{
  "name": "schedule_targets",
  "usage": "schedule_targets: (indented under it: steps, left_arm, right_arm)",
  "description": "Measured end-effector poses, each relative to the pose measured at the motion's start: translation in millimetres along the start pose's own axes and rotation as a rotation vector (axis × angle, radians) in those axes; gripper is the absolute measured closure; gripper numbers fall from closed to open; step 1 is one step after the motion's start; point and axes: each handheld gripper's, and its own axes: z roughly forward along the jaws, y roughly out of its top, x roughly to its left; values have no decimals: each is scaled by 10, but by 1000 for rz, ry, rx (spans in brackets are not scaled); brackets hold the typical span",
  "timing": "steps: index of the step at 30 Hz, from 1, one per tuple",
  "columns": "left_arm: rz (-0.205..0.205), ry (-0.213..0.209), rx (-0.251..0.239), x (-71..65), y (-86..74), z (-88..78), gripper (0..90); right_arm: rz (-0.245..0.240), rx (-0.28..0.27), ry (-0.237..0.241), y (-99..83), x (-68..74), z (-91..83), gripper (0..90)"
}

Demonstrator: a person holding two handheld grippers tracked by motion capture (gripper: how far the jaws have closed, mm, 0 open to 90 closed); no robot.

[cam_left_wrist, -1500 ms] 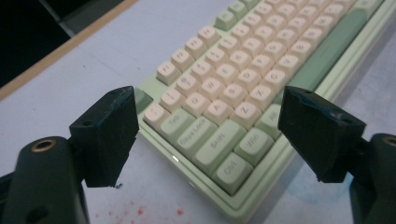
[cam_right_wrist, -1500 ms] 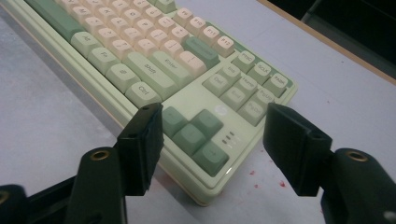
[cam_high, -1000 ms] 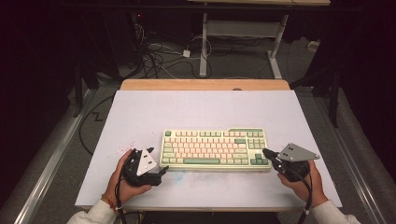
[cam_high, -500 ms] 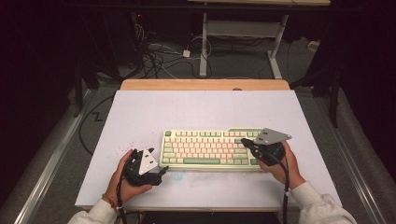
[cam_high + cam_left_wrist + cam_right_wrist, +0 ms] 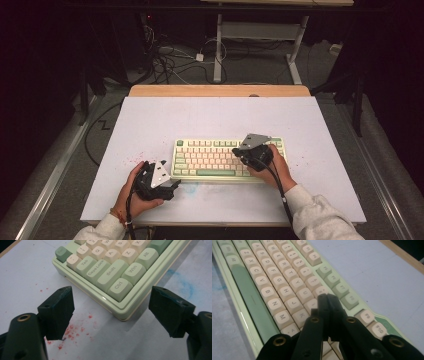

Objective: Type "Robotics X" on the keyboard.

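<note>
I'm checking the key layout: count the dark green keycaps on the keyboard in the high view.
2. One dark green keycap sits at the keyboard's far left corner, the other at its far right corner; the right gripper may hide more.

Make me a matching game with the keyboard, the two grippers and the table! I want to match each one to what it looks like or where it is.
Things:
1. left gripper
2. right gripper
3. keyboard
4. table

Descriptions:
A. white top with small red specks
B. jaws shut together, over the keys
C. pale green case with cream keys
D. jaws wide open, near the keyboard's Ctrl corner

Pairs: 1-D, 2-B, 3-C, 4-A
</note>
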Motion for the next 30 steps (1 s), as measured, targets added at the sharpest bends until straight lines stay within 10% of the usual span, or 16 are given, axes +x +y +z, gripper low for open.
schedule_targets:
  steps: [17,30]
  left_arm:
    - [11,-8,14,-13,-20,-18,195]
    - [15,2,3,-13,1,-34,201]
  right_arm:
    - [-47,92,22,128,99,258,900]
    - [14,-57,26,80,82,-41,812]
